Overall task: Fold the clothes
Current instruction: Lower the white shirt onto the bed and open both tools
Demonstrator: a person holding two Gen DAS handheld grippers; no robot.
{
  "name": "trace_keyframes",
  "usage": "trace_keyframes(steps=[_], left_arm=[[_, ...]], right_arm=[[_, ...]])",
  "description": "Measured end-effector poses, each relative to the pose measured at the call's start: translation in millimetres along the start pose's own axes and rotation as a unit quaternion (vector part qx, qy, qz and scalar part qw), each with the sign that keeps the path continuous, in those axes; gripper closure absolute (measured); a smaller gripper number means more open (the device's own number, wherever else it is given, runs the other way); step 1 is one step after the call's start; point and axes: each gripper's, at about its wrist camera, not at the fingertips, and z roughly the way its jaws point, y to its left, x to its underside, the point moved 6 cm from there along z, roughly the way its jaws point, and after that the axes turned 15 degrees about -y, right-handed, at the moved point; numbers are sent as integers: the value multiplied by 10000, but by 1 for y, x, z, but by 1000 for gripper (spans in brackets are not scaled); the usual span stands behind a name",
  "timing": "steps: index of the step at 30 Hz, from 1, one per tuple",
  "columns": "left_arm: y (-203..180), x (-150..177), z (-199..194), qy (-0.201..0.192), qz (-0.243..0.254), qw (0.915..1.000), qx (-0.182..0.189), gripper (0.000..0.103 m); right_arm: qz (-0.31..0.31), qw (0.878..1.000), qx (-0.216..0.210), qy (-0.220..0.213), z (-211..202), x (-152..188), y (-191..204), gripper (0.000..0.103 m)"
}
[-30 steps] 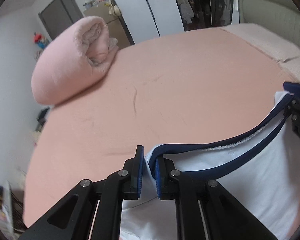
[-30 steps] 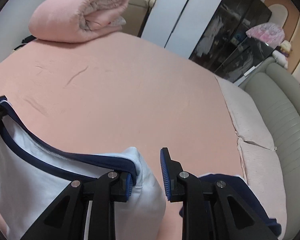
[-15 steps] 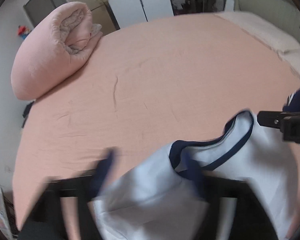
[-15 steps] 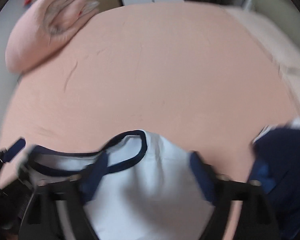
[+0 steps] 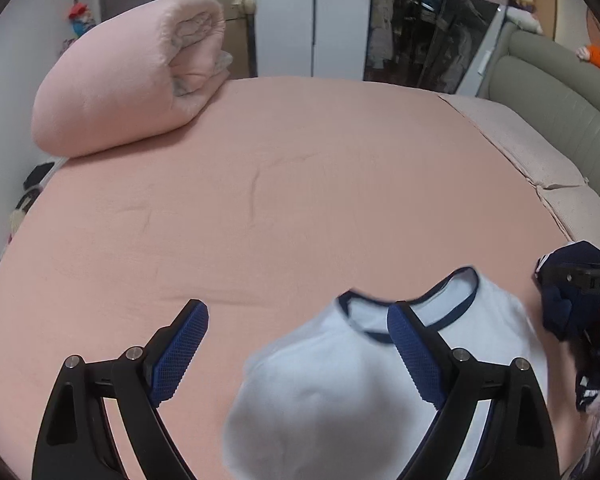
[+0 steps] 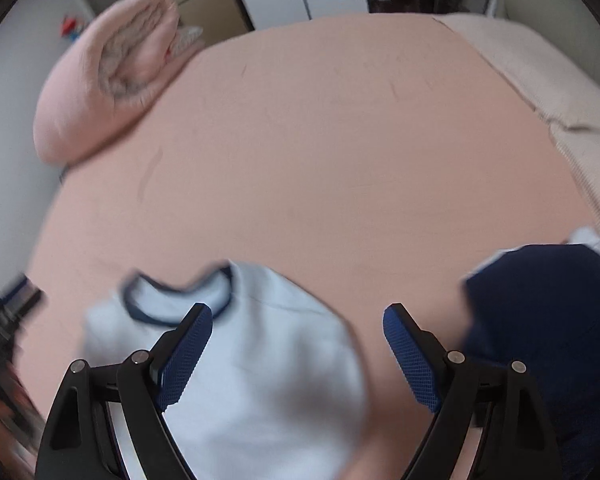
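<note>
A white T-shirt with a navy collar (image 5: 332, 384) (image 6: 260, 344) lies loose on the pink bed, collar toward the far side. My left gripper (image 5: 298, 344) hangs over its left shoulder, jaws wide open, gripping nothing. My right gripper (image 6: 298, 344) is also open above the shirt's right side; cloth lies below the jaws but the pads do not press on it. The right gripper shows at the right edge of the left wrist view (image 5: 584, 280), the left one blurred at the left edge of the right wrist view (image 6: 8, 320).
A dark navy garment (image 6: 548, 336) (image 5: 568, 292) lies right of the shirt. A rolled pink duvet (image 5: 128, 76) (image 6: 108, 80) sits at the bed's far left corner. Beige pillows (image 5: 540, 160) and a grey headboard (image 5: 560, 92) line the right side; wardrobes stand beyond the bed (image 5: 300, 184).
Both grippers let go of the shirt's collar and opened wide. The shirt dropped onto the bed. Both hands shifted and rolled, the right one sinking a little.
</note>
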Motion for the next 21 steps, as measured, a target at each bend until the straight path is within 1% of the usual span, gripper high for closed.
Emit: trace_keyframes(steps=[2, 4, 7, 10, 13, 15, 19, 21], left_arm=[[14, 10, -1, -13, -28, 10000, -10, 11], [28, 20, -2, -26, -55, 10000, -21, 11], [40, 34, -9, -49, -131, 9999, -14, 11], [50, 49, -17, 53, -123, 9999, 45, 11], [58, 63, -22, 94, 333, 9993, -146, 11], [59, 75, -28, 139, 638, 9977, -162, 11], [61, 98, -42, 168, 1093, 9935, -260, 11], [60, 111, -48, 223, 1198, 9923, -218, 11]], right_arm=[[-267, 9995, 145, 65, -2, 11, -10, 15], [-393, 9989, 217, 148, -4, 22, -19, 15], [-675, 9970, 334, 188, -8, 39, -27, 15], [-1027, 9934, 458, 229, -10, 55, -31, 15], [-1338, 9891, 567, 248, -14, 69, -35, 15], [-1440, 9877, 534, 291, -15, 77, -37, 15], [-1430, 9883, 364, 392, -18, 89, -38, 15], [-1328, 9900, 273, 399, -19, 92, -39, 15]])
